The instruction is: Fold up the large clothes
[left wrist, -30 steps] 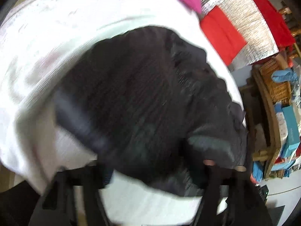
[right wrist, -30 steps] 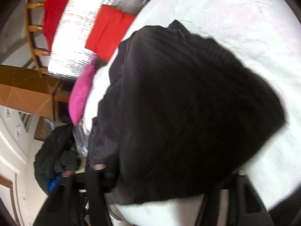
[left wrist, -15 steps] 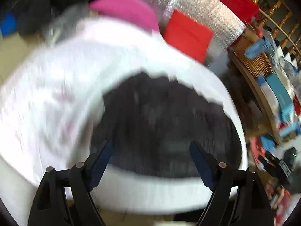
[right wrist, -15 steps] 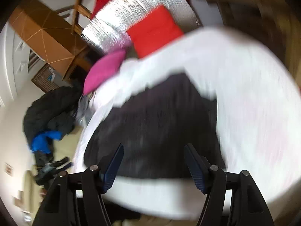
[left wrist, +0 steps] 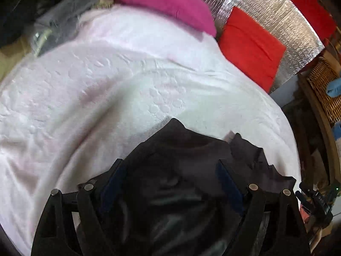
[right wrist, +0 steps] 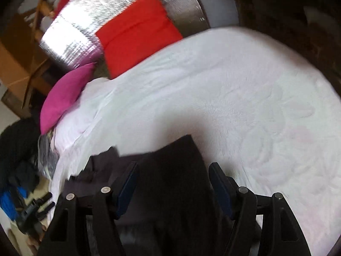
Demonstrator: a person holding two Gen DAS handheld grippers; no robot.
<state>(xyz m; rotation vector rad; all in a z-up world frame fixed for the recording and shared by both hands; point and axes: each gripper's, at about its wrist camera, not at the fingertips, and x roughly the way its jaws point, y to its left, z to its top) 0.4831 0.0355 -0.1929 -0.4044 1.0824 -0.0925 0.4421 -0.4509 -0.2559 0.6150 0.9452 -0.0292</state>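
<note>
Both my grippers have pulled back toward the near edge of the bed since a second ago; then the black garment (left wrist: pixel 187 170) filled each view, now it sits low at 6 o'clock with the white bedspread (left wrist: pixel 106 89) spread wide beyond it. My left gripper (left wrist: pixel 170 183) has just been opening and its jaws stand wide apart, the cloth lying under and between them but not pinched; my right gripper (right wrist: pixel 171 183) also stands apart, pads clear of the fabric, holding nothing. From the left view the garment lies bunched at the near edge, peaks of cloth poking toward 12 and 2 o'clock; from the right view its straight edge runs up toward 12 o'clock. A pink pillow (left wrist: pixel 162 2) rests at 12 o'clock, a red cushion (left wrist: pixel 251 44) at 2 o'clock against a silver sheet (left wrist: pixel 277 21).

I judge one fold has been laid and released, and I am between folds; the garment looks rumpled, not yet a neat packet. Next, I think, each gripper needs to find a fresh edge or corner, pinch a single layer cleanly, and carry it across evenly; grabbing several layers would drag the bundle askew.
</note>
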